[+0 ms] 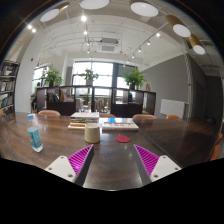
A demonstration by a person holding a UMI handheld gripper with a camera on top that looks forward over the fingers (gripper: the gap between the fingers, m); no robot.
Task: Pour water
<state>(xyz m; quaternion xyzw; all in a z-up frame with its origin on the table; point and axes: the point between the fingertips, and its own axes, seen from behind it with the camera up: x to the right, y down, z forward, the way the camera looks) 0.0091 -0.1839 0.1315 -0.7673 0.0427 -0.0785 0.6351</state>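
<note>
The cup (92, 132) is seen upright, ahead of the wide-spread, empty gripper (114, 159), slightly left.

The gripper (113, 158) is held above a dark wooden table (60, 140), its two fingers spread apart with nothing between them. Each finger carries a pink pad (81, 156) on its inner face. Just ahead of the fingers, a pale cup (92, 132) stands upright on the table. A blue-capped bottle (35, 136) stands well off to the left. A small red item (123, 139) lies right of the cup. Books (85, 118) lie beyond the cup. Potted plants (133, 78) stand by the far windows.
</note>
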